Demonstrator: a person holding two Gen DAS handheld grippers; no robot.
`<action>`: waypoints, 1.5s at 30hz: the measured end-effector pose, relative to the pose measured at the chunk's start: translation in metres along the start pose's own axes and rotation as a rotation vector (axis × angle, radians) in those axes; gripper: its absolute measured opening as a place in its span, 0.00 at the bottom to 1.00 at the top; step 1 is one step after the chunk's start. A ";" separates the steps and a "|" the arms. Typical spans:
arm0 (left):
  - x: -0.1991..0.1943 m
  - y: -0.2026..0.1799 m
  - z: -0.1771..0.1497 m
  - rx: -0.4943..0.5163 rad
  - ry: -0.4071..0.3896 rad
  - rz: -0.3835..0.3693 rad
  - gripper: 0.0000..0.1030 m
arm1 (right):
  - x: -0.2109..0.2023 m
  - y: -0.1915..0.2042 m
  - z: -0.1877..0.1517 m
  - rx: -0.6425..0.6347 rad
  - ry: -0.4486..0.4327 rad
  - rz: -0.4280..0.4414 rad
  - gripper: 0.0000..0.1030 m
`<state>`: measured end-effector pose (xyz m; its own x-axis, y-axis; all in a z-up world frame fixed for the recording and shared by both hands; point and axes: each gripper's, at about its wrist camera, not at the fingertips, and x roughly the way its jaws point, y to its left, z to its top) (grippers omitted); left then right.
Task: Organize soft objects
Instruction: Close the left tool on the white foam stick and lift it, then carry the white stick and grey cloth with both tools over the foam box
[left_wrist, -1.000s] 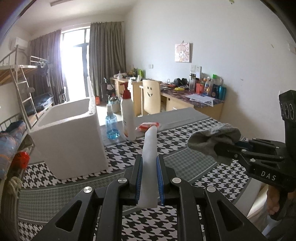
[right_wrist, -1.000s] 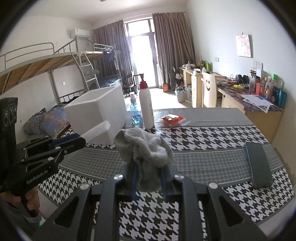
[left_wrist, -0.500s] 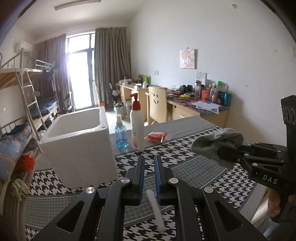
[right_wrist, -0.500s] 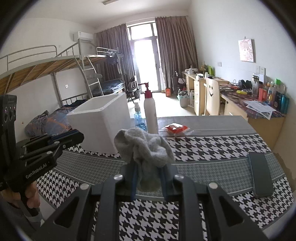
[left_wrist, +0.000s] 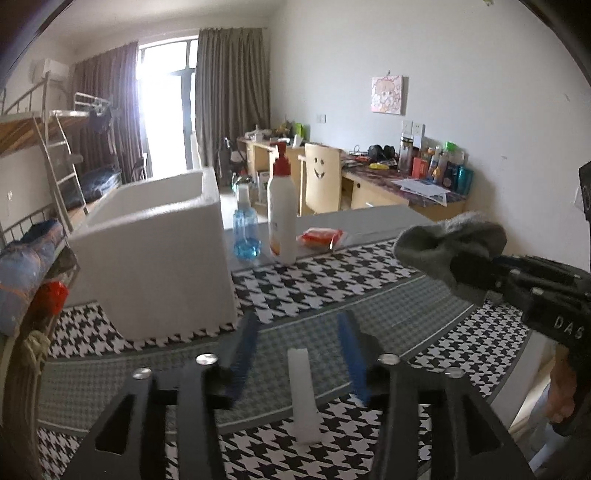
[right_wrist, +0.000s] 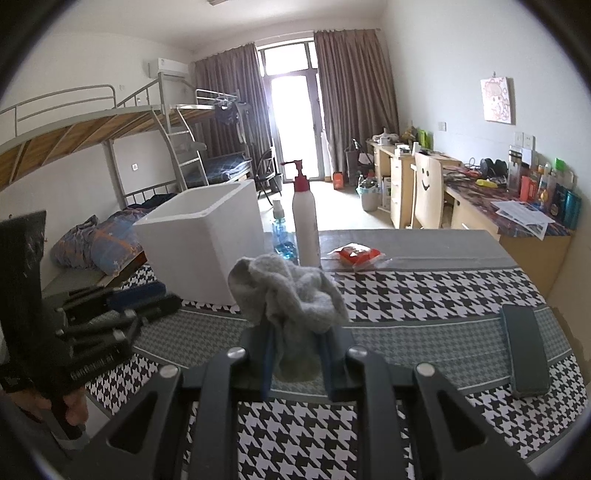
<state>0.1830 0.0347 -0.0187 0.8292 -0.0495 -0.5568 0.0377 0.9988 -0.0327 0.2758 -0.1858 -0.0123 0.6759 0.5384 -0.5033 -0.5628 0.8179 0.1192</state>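
Dorm room: bunk bed (right_wrist: 110, 125), desks (right_wrist: 513, 218)

The left hand-held gripper (left_wrist: 297, 347) has its blue-padded jaws spread apart above the houndstooth-covered counter (left_wrist: 332, 284). A white foam strip (left_wrist: 303, 397) lies flat on the counter between the jaws, touching neither pad. A white foam box (left_wrist: 155, 254) stands open-topped to the left. Just right of it stand a blue spray bottle (left_wrist: 245, 229) and a taller white pump bottle (left_wrist: 282, 218), with a red packet (left_wrist: 321, 236) beside them. At the right edge, the right hand-held gripper (left_wrist: 476, 273) clamps a bunched grey sock (left_wrist: 443, 245) above the counter.
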 end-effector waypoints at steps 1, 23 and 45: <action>0.002 0.000 -0.002 -0.001 0.007 0.000 0.50 | 0.000 0.000 0.000 0.001 0.000 0.001 0.24; 0.060 -0.008 -0.056 -0.034 0.218 0.015 0.62 | 0.012 -0.003 -0.005 0.002 0.040 0.002 0.24; 0.077 -0.016 -0.070 -0.008 0.285 0.045 0.26 | 0.015 -0.009 -0.011 0.018 0.050 0.004 0.24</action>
<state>0.2073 0.0143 -0.1191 0.6395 -0.0060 -0.7688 -0.0012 1.0000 -0.0088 0.2854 -0.1872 -0.0305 0.6488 0.5315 -0.5446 -0.5567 0.8194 0.1366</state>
